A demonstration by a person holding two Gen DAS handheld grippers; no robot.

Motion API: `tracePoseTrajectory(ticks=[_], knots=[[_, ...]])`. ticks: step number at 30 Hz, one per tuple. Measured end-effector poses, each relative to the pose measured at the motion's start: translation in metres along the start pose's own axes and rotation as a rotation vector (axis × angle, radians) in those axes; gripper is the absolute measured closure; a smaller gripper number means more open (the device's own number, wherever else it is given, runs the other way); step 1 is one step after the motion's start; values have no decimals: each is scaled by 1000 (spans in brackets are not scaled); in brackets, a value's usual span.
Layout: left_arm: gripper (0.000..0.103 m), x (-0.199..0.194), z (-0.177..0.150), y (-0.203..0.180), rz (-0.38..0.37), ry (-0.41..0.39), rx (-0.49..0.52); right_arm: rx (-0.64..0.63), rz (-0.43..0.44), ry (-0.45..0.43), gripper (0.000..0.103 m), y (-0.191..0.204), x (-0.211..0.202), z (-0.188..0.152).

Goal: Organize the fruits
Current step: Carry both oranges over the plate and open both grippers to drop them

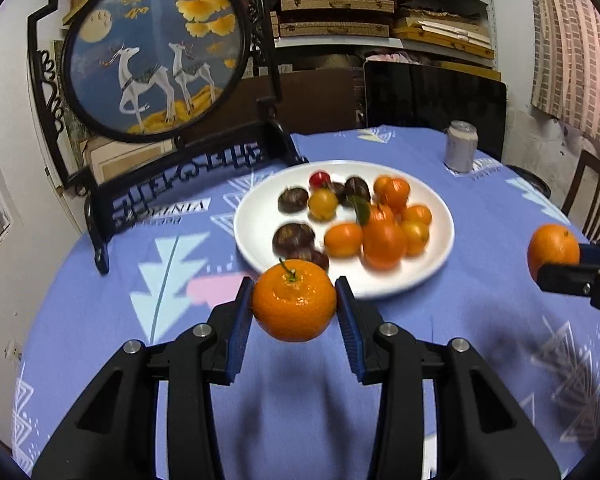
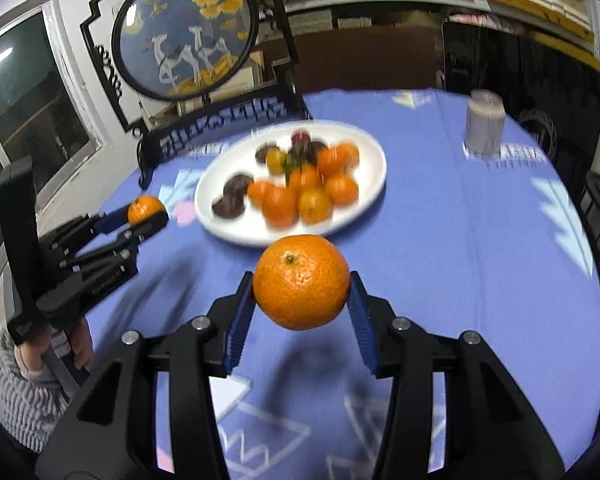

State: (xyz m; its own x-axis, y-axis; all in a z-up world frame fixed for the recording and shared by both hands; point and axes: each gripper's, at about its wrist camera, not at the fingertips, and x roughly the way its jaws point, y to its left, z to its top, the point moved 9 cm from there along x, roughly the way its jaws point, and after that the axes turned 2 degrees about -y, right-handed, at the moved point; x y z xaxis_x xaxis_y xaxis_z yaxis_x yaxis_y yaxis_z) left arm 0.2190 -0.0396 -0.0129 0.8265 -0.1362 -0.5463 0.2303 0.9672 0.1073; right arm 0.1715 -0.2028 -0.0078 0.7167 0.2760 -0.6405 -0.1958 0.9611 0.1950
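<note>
My left gripper [image 1: 295, 304] is shut on a stemmed orange tangerine [image 1: 294, 306], held above the blue cloth just in front of the white plate [image 1: 260, 216]. The plate holds several small oranges [image 1: 384, 242], chestnuts [image 1: 293, 236] and a red cherry tomato [image 1: 319, 178]. My right gripper [image 2: 302, 294] is shut on a second tangerine [image 2: 301, 282], also in the air before the plate [image 2: 364, 208]. The right gripper with its tangerine [image 1: 554, 250] shows at the left view's right edge; the left gripper's tangerine [image 2: 145, 209] shows at the right view's left.
A round table with a blue patterned cloth [image 1: 480, 240] carries a black-framed round deer screen [image 1: 156, 52] at back left and a drink can [image 1: 461, 145] at back right. A dark monitor [image 1: 436, 96] and shelves stand behind. A wooden chair [image 1: 596, 196] is at right.
</note>
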Motion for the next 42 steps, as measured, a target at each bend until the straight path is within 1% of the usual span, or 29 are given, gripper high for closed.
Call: tracePoseTrajectory(ticks=[4,7,13,20,25,31,35,39,42], knots=[[62,17,20,-2,-18,-3,-15,29,22,-26,56,2,19,31],[62,33,31,-5,-30,-1,-23,36,21,-48,56,2,34,51],[62,69,49,-7,-56,18,-44,74,14,-48,56,-10,70,74],[61,112,65,-11,-68,40,-53,75,-13,-41,56,-20,104,89],[61,135,66,-9,-79,65,-73,42,-28,-52,56,-19,119,92],[61,144,59,-10,-91,80,-75,49,-30,-43,56,-21,125,90],[61,150,61,-11,-94,84,-73,28,-36,-40,56,-17,130,92],[61,161,74,-6,-93,86,-82,29,-40,-52,56,-18,137,104],[61,175,86,2,-68,97,-82,22,-47,-54,56,-20,147,121]])
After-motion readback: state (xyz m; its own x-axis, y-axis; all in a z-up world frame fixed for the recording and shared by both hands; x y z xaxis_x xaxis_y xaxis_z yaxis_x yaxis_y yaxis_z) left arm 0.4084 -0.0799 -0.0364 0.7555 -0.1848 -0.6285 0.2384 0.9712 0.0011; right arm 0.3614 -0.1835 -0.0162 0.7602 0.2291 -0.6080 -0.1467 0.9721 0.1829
